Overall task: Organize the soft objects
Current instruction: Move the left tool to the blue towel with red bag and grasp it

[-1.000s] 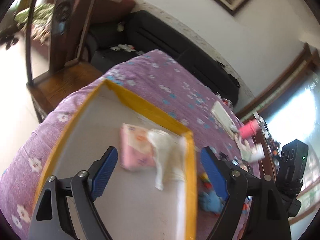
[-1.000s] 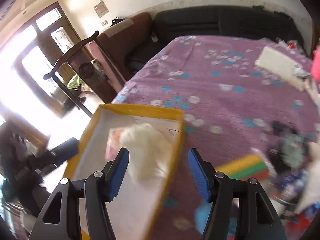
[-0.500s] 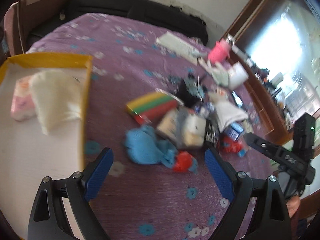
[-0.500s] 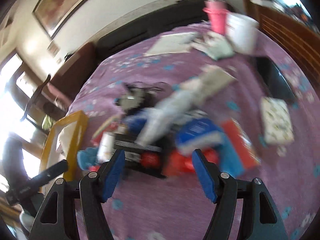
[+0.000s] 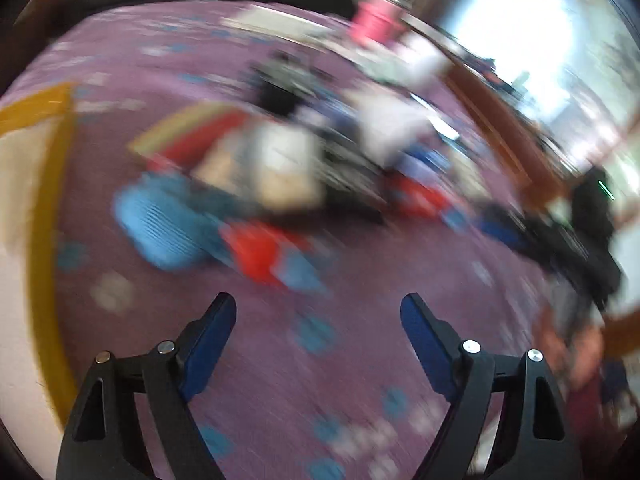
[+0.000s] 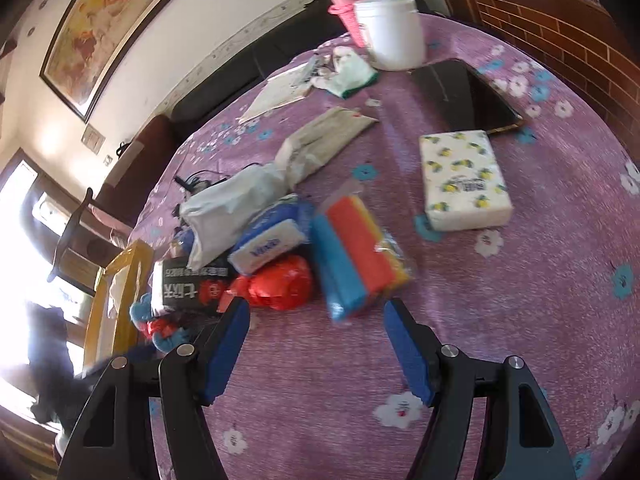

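Note:
A pile of soft goods lies on the purple flowered cloth (image 6: 540, 320). It holds a pack of coloured sponges (image 6: 356, 252), a red bag (image 6: 280, 284), a blue-and-white tissue pack (image 6: 268, 244), a grey cloth bundle (image 6: 236, 204) and a blue knitted thing (image 6: 164, 328). A lemon-print tissue pack (image 6: 464, 178) lies apart to the right. My right gripper (image 6: 316, 320) is open and empty just in front of the sponges. My left gripper (image 5: 318, 320) is open and empty. Its view is blurred, with the blue knitted thing (image 5: 160, 224) and a red thing (image 5: 260, 252) ahead of it.
The yellow-rimmed box (image 6: 116, 280) stands at the left of the pile and also shows in the left wrist view (image 5: 44, 264). A white tub (image 6: 394, 36), a pink bottle (image 6: 344, 4), a black tablet (image 6: 464, 96) and papers (image 6: 280, 92) lie further back.
Both grippers have swung away from the yellow box to the pile of goods. The right one has come closer to the sponges. Both stay open and empty.

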